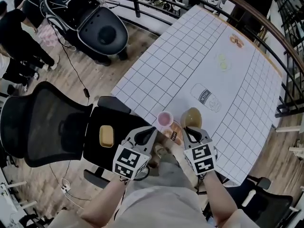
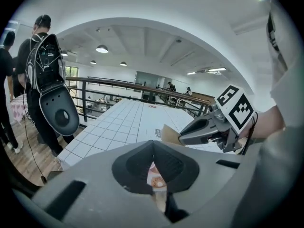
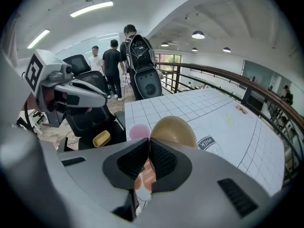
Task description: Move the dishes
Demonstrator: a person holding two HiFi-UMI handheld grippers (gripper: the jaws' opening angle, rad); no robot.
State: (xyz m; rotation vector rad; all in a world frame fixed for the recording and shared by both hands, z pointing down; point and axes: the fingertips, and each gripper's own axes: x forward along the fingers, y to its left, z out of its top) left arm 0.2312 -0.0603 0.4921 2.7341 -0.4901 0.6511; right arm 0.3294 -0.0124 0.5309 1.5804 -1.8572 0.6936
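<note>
Dishes stand at the near edge of the white gridded surface (image 1: 199,65), in the lower middle of the head view: a pink cup (image 1: 165,119) and a tan bowl (image 1: 191,118) side by side, with a printed packet (image 1: 175,135) just below them. The left gripper (image 1: 153,130) and right gripper (image 1: 186,131) hover beside them, each with jaws pressed together on nothing. A yellow dish (image 1: 106,136) lies on the black chair (image 1: 97,122) at lower left.

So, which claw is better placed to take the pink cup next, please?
Probably left: the left claw is nearest the pink cup; the right claw faces the tan bowl.
</note>
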